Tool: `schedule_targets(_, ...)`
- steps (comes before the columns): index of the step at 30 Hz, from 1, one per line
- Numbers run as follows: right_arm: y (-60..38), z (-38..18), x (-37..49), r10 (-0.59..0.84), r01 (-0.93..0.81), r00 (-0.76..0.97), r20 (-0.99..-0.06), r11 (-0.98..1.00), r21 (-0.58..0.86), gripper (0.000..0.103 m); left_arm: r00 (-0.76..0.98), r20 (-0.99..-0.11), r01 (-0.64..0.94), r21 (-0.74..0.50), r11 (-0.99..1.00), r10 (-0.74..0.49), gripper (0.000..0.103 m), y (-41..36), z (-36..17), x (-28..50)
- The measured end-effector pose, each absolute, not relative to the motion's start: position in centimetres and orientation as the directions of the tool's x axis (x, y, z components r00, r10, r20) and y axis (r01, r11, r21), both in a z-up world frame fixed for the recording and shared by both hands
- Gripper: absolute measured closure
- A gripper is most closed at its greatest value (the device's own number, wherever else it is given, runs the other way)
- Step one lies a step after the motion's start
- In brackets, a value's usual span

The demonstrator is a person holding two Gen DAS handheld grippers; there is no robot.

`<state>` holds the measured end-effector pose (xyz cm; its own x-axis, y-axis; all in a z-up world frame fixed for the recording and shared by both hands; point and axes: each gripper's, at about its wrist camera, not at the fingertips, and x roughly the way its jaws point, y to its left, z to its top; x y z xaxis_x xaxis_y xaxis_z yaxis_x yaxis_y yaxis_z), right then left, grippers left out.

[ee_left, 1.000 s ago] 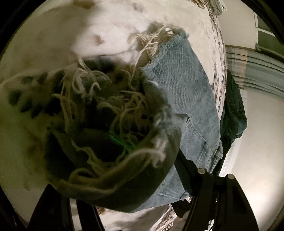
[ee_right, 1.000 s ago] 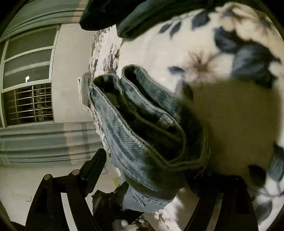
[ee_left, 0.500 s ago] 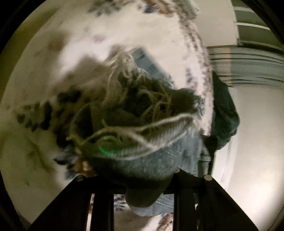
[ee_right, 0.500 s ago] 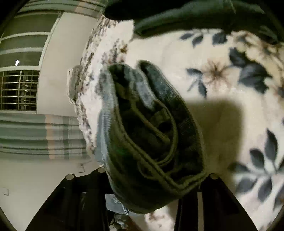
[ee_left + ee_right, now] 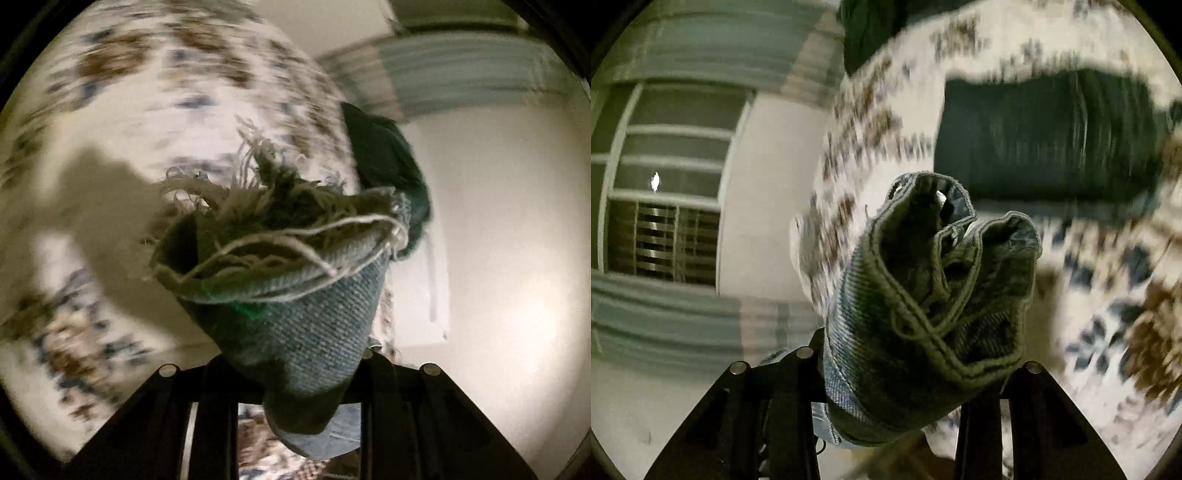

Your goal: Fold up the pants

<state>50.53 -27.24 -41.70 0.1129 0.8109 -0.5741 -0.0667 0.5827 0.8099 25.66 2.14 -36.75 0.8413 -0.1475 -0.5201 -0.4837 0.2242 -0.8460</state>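
The pants are light blue denim with frayed leg hems. My left gripper point(image 5: 295, 384) is shut on a frayed hem end of the pants point(image 5: 306, 317), bunched up and lifted above the bed. My right gripper point(image 5: 916, 391) is shut on the waistband end of the pants point(image 5: 923, 317), also bunched and raised. The rest of the pants hangs below both grippers and is mostly hidden. Both views are blurred by motion.
A white floral blanket point(image 5: 147, 122) covers the bed under both grippers. A dark green garment point(image 5: 388, 162) lies at the bed's edge; in the right wrist view a dark folded cloth point(image 5: 1045, 136) lies on the blanket. A barred window point(image 5: 661, 240) and a wall are beyond.
Both grippers closed on the denim and lifted it off the blanket. The views swung upward, and the pants no longer lie flat on the bed.
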Motion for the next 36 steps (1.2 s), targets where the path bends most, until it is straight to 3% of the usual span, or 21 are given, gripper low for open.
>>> schedule_targets(6, -31.7, -36.0, 58.8, 0.763, -0.018, 0.366, -0.533, 0.578, 0.816, 0.064, 0.849, -0.418, -0.313, -0.89, 0.331, -0.322, 0.083, 2.5, -34.2, 41.9)
schedule_targets(11, -35.4, -38.7, 64.4, 0.666, 0.056, 0.506, -0.548, 0.609, 0.791, 0.064, 0.783, -0.408, -0.235, -0.893, 0.384, -0.47, 0.083, 1.8, -39.7, 54.2)
schedule_targets(13, -36.0, -41.6, 65.5, 0.631, 0.1, 0.525, -0.572, 0.621, 0.777, 0.064, 0.718, -0.465, -0.241, -0.864, 0.441, -0.518, 0.083, 1.0, -44.1, 57.3)
schedule_targets(18, -37.7, -50.5, 63.8, 0.565, 0.249, 0.517, -0.643, 0.619, 0.744, 0.064, 0.583, -0.561, -0.259, -0.814, 0.519, -0.588, 0.083, 0.4, -51.2, 59.4)
schedule_targets(21, -37.9, -51.7, 62.4, 0.545, 0.256, 0.524, -0.654, 0.631, 0.732, 0.063, 0.541, -0.581, -0.207, -0.792, 0.574, -0.608, 0.082, 0.1, -51.7, 58.6)
schedule_targets(25, -37.8, -51.7, 62.4, 0.541, 0.288, 0.491, -0.682, 0.638, 0.714, 0.055, 0.478, -0.611, -0.196, -0.775, 0.601, -0.631, 0.079, 0.5, -51.3, 58.9)
schedule_targets(26, -38.0, -52.4, 62.0, 0.549, 0.299, 0.479, -0.685, 0.632, 0.715, 0.053, 0.46, -0.623, -0.199, -0.767, 0.61, -0.633, 0.076, 0.5, -51.1, 58.4)
schedule_targets(28, -38.3, -51.9, 61.8, 0.524, 0.314, 0.478, -0.705, 0.648, 0.694, 0.039, 0.421, -0.659, -0.202, -0.738, 0.643, -0.624, 0.07, 0.6, -50.4, 58.2)
schedule_targets(32, -38.4, -50.0, 59.1, 0.39, 0.345, 0.452, -0.802, 0.753, 0.56, 0.035, 0.376, -0.748, -0.16, -0.633, 0.757, -0.547, 0.053, 0.0, -47.7, 56.2)
schedule_targets(33, -38.2, -49.5, 58.7, 0.353, 0.344, 0.437, -0.827, 0.784, 0.517, 0.031, 0.369, -0.773, -0.141, -0.596, 0.791, -0.516, 0.032, -0.3, -47.0, 55.8)
schedule_targets(35, -37.4, -48.3, 57.6, 0.269, 0.343, 0.403, -0.875, 0.842, 0.417, 0.015, 0.362, -0.84, -0.113, -0.47, 0.875, -0.405, 0.0, -1.0, -45.7, 54.7)
schedule_targets(36, -36.8, -47.5, 57.1, 0.218, 0.337, 0.389, -0.895, 0.871, 0.358, 0.009, 0.363, -0.862, -0.09, -0.41, 0.908, -0.353, 0.0, -1.3, -44.8, 54.1)
